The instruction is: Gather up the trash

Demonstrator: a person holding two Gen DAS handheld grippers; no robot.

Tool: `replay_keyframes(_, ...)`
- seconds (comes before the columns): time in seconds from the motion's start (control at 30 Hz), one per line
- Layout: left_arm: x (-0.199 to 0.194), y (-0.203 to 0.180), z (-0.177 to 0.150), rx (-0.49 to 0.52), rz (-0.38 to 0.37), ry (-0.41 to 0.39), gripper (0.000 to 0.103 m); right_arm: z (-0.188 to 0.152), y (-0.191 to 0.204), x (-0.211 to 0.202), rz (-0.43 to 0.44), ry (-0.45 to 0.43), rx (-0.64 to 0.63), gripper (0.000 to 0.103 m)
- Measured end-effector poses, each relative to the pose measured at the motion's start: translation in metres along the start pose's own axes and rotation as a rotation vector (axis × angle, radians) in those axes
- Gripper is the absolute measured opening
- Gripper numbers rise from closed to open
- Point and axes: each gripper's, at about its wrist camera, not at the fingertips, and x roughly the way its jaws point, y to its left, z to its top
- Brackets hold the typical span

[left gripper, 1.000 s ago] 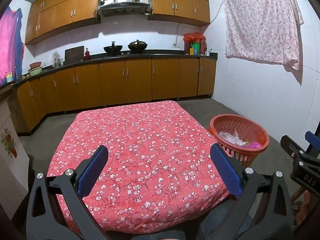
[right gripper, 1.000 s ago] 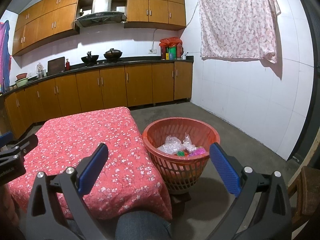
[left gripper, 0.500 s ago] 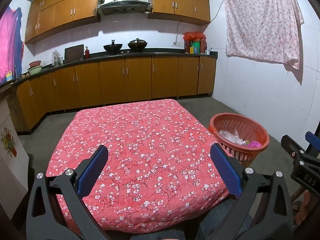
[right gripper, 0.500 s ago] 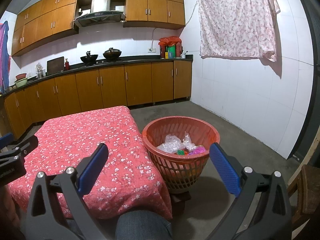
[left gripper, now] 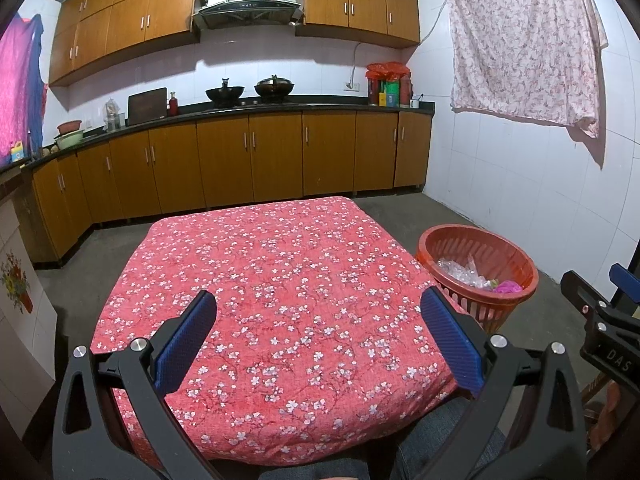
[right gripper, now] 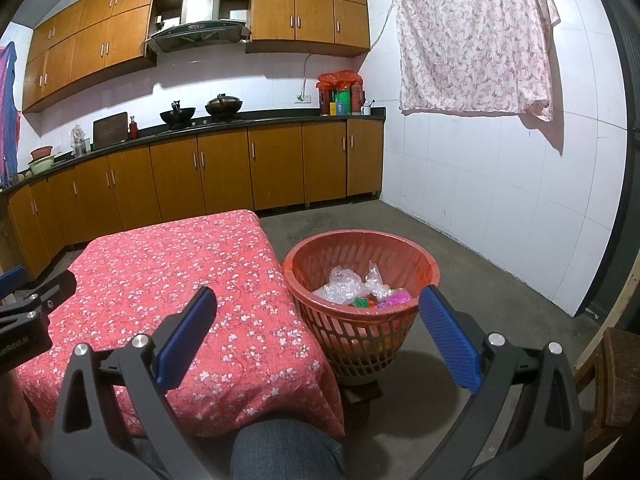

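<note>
Looks finished: worktop (left gripper: pixel 280 280) bare, trash (right gripper: pixel 352 292) in basket (right gripper: pixel 360 332) lower centre-right; left claw (left gripper: pixel 318 328) and right claw (right gripper: pixel 318 324) gaping, empty.

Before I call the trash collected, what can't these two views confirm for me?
- Floor under the table: the red floral cloth hides it in both views.
- Bottom of the basket: clear crumpled plastic covers it; the left view shows less.
- Floor behind the left tongs and right tongs: outside both frames.
</note>
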Motion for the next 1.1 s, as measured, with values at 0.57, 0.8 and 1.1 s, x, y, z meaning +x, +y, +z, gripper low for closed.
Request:
replay_keyframes(0.57,0.0000,-0.0007,0.0005,0.000,0.001,0.002,0.101,0.0012,-0.0013,-0.0004,0.001,0.002,0.000,0.099)
replay_keyframes(0.8,-0.0002,-0.0009,0.0011,0.000,0.001,0.002,0.101,0.0015,-0.0016,-0.0006,0.001,0.003,0.000,0.099)
replay_keyframes(1.1,-0.0002,-0.0010,0.0010,-0.002,0.003,0.005,0.101,0.0028,-0.0019,-0.0009,0.001,0.003,0.000,0.099)
